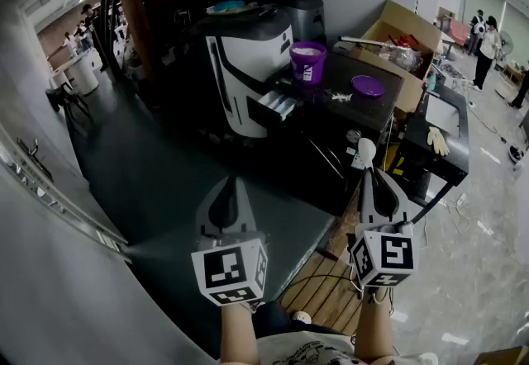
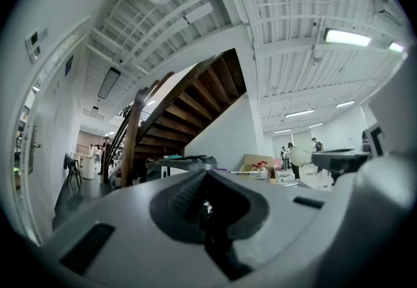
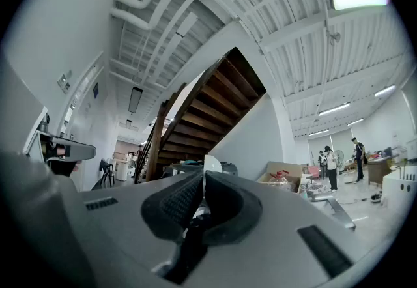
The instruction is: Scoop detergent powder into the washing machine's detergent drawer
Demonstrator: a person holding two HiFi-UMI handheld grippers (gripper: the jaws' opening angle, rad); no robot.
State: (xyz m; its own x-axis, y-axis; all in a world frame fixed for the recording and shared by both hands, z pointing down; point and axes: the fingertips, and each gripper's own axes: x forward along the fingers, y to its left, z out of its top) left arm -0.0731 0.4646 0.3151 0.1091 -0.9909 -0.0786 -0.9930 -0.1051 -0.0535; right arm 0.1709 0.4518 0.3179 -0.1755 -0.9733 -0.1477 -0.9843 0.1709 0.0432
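Since both claws hang low and close to the body, the washer (image 1: 248, 58) stands well ahead of them.
On the dark surface (image 1: 376, 111) beside it, the open purple tub (image 1: 307, 62) of powder sits just by the pulled-out drawer (image 1: 277, 105). The right claw (image 1: 369, 173), clamped on a white scoop (image 1: 361, 149) that sticks out past its tips, lies on the tub's side and is, I judge, the nearer one. The left claw (image 1: 231, 183) is closed on nothing.
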